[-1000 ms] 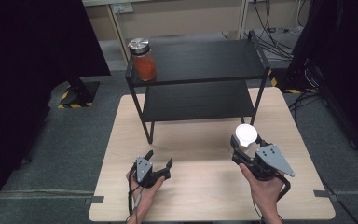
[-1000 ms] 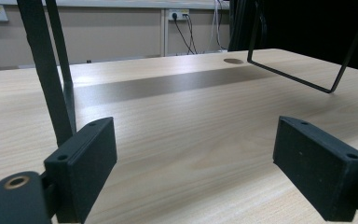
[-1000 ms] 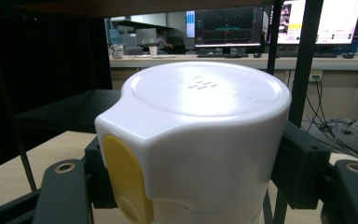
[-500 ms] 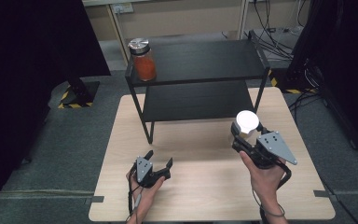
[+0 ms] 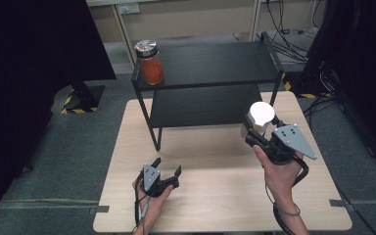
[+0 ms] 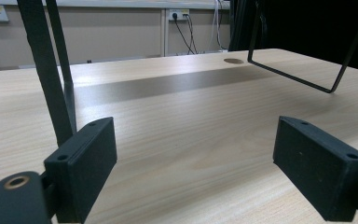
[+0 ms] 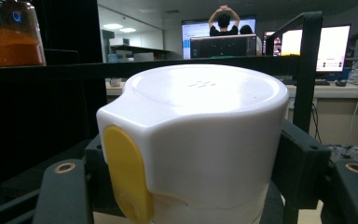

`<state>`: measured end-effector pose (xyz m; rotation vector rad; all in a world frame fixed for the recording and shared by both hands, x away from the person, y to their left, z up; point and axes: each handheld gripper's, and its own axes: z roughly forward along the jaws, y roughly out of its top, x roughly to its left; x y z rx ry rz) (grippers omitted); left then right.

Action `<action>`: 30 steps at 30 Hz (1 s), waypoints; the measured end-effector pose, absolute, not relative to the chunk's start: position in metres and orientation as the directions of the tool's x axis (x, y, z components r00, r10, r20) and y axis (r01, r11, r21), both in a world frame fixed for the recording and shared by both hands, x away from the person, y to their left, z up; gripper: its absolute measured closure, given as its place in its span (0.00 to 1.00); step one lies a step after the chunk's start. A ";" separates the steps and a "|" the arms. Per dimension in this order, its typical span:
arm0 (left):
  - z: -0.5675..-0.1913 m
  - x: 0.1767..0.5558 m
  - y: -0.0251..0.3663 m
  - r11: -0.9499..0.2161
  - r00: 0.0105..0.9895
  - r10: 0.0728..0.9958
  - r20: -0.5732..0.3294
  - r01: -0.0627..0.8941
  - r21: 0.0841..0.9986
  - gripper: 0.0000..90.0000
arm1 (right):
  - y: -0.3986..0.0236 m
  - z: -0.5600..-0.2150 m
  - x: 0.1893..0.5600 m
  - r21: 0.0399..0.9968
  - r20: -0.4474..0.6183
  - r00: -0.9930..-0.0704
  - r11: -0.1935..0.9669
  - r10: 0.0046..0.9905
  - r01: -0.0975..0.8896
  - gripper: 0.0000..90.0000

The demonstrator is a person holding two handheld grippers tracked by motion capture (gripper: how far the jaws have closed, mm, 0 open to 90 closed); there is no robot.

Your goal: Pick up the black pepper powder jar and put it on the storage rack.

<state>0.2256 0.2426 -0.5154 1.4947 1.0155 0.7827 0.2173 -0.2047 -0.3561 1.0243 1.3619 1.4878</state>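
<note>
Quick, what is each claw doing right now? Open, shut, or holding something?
Left claw: open, holding nothing, low over the light wooden table.
Right claw: shut on the white round plastic container with a yellow tab, held above the table.

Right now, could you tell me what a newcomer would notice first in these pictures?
Probably the white container with a yellow tab, clamped in the right hand-held gripper before the black shelf rack. Next, the orange-filled jar on the rack's top left corner, and the left hand-held gripper open on the wooden table.
</note>
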 end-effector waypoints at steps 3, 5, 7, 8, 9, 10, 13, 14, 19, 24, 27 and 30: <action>-0.515 0.226 0.243 -0.019 0.412 0.910 -0.056 0.177 0.984 0.14 | -0.204 -0.352 0.220 0.997 0.026 -0.301 -0.047 0.953 -0.064 0.34; -0.515 0.226 0.243 -0.017 0.411 0.910 -0.058 0.177 0.984 0.14 | -0.203 -0.349 0.222 0.996 0.029 -0.301 -0.052 0.953 -0.069 0.34; -0.515 0.226 0.243 -0.016 0.411 0.910 -0.059 0.178 0.984 0.14 | -0.203 -0.347 0.223 0.996 0.030 -0.301 -0.055 0.953 -0.074 0.34; -0.515 0.226 0.243 -0.017 0.411 0.910 -0.059 0.178 0.984 0.14 | -0.203 -0.346 0.224 0.996 0.032 -0.302 -0.057 0.953 -0.075 0.34; -0.515 0.226 0.243 -0.017 0.411 0.910 -0.058 0.178 0.984 0.14 | -0.203 -0.345 0.224 0.995 0.034 -0.301 -0.061 0.953 -0.079 0.34; -0.516 0.225 0.243 -0.017 0.411 0.910 -0.058 0.177 0.984 0.14 | -0.202 -0.344 0.225 0.995 0.037 -0.301 -0.065 0.953 -0.082 0.34; -0.515 0.226 0.243 -0.017 0.411 0.910 -0.058 0.177 0.984 0.14 | -0.202 -0.339 0.227 0.993 0.041 -0.302 -0.072 0.952 -0.092 0.34; -0.515 0.226 0.243 -0.016 0.410 0.910 -0.059 0.178 0.984 0.14 | -0.202 -0.338 0.228 0.993 0.043 -0.302 -0.074 0.952 -0.093 0.34; -0.515 0.225 0.243 -0.017 0.410 0.910 -0.058 0.178 0.984 0.14 | -0.201 -0.333 0.231 0.991 0.052 -0.299 -0.086 0.953 -0.102 0.34; -0.515 0.225 0.242 -0.018 0.410 0.910 -0.057 0.178 0.984 0.14 | -0.200 -0.329 0.234 0.990 0.050 -0.299 -0.086 0.953 -0.109 0.34; -0.516 0.225 0.242 -0.018 0.410 0.910 -0.057 0.176 0.984 0.14 | -0.199 -0.326 0.236 0.990 0.052 -0.296 -0.089 0.954 -0.112 0.34; -0.515 0.225 0.242 -0.019 0.410 0.910 -0.056 0.177 0.984 0.14 | -0.198 -0.322 0.237 0.989 0.049 -0.294 -0.086 0.954 -0.116 0.34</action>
